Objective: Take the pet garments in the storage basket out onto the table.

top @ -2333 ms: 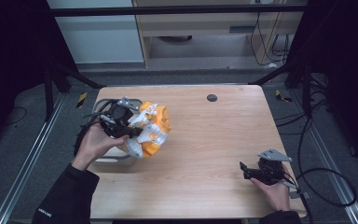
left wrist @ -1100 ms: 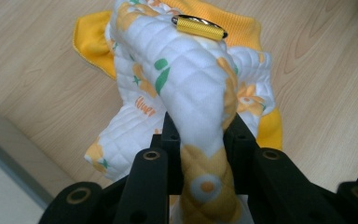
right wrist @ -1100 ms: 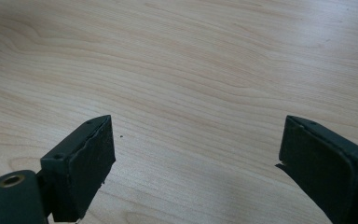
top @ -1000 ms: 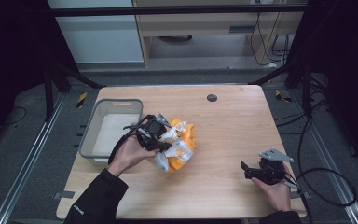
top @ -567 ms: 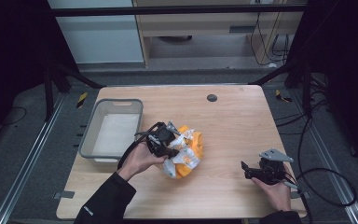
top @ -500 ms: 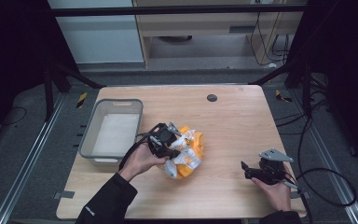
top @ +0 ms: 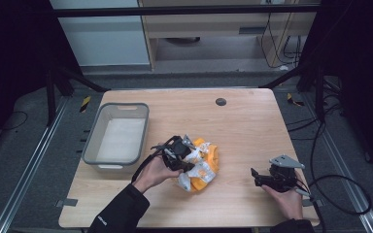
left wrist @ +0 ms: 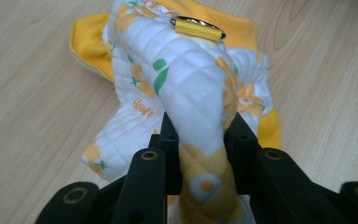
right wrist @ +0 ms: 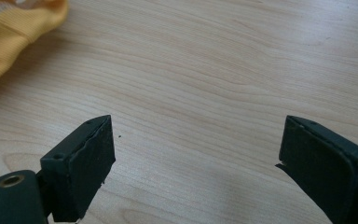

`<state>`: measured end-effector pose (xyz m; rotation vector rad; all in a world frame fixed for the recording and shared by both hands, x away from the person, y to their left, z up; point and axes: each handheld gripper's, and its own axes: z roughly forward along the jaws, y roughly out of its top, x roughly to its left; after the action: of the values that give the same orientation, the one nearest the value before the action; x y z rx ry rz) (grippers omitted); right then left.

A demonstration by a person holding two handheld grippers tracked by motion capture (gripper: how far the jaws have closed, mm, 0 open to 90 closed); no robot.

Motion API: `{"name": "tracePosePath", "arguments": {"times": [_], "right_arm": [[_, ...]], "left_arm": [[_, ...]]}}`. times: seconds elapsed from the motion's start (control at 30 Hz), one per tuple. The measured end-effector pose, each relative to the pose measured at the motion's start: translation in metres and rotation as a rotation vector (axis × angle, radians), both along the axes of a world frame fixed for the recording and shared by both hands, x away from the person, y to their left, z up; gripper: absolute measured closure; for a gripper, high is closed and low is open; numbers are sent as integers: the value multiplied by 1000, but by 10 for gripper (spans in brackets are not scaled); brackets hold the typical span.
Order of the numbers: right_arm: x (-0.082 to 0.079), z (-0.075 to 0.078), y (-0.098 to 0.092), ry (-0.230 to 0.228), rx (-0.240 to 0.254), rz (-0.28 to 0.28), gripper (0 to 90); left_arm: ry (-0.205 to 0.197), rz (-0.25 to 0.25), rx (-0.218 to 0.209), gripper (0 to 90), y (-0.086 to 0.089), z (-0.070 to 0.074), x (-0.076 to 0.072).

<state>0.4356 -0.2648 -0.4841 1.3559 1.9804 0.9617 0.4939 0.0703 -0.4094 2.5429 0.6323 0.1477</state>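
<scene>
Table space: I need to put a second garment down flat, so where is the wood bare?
Bare wood spans the far side from the grey bin past the dark round spot, and lies between the quilted garment and the right claw. The middle is crowded, where the left claw grips the garment.

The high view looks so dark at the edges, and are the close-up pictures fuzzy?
High view: the table is lit, the floor and sides are in deep shadow. Left gripper view: the quilted cloth looks sharp, the near black jaws a bit soft. Right gripper view: the wood grain is clear, the yellow cloth corner blurry.
</scene>
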Motion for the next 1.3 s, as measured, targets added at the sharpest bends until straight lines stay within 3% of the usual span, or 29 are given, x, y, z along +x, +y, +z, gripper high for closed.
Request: {"name": "tracePosePath", "arguments": {"times": [0.33,0.43,0.57,0.83,1.07,1.1,1.3], "right_arm": [[0,0,0,5,0,-1,103],[0,-1,0,5,1,-1,104],[0,-1,1,11,5,-3,103],[0,-1,1,13,2,-2,101],[0,-1,1,11,-5,1,100],[0,-1,1,11,-4,-1,100],[0,-1,1,13,-6,-1,98]], "left_arm": [[13,-16,25,662,-5,-15,-1],[5,-17,29,597,-3,-18,-1],[-3,-13,1,485,0,-20,-2],[-44,6,-28,282,11,-12,-8],[-68,26,-113,237,28,-4,-15],[-82,36,-143,230,35,0,-17],[-115,100,-205,222,54,4,-24]]}}
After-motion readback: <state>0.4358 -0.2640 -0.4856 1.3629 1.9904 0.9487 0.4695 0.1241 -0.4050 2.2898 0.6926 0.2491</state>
